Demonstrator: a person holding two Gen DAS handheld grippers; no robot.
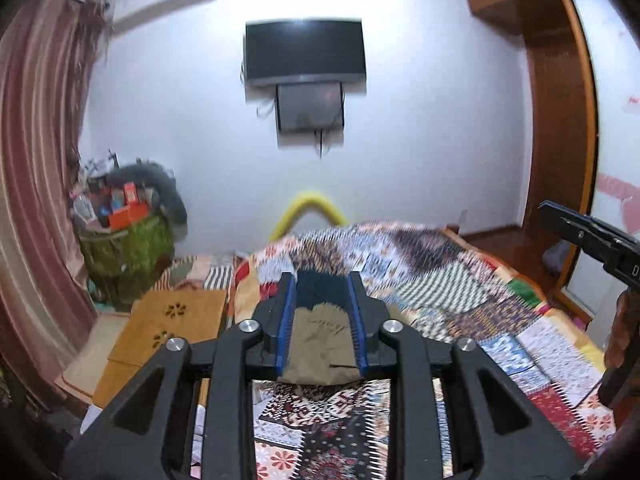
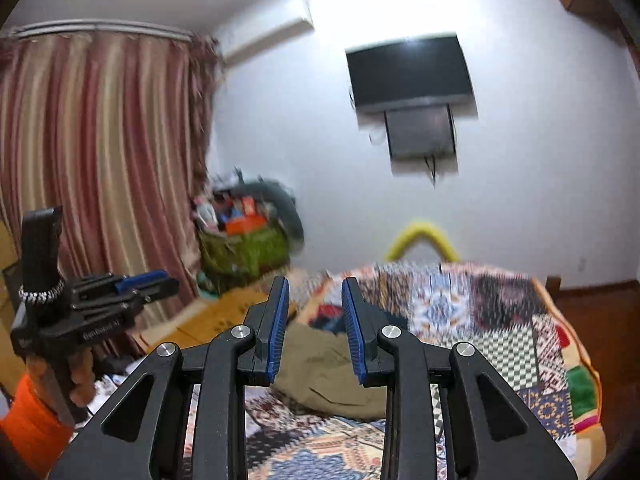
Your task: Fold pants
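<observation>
Both grippers, left (image 1: pixel 322 280) & right (image 2: pixel 314 284), up over the quilt (image 2: pixel 500 320) w/ fingers narrowly apart, nothing held, pants (image 2: pixel 324 372) lying below.

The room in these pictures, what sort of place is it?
Most likely a home bedroom: a bed under a patchwork quilt, a wall-mounted television, and striped curtains on a rail. Olive pants lie on the quilt.

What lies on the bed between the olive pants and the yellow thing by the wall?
Dark cloth right behind the pants, then patchwork quilt; both wrist views show it.
</observation>
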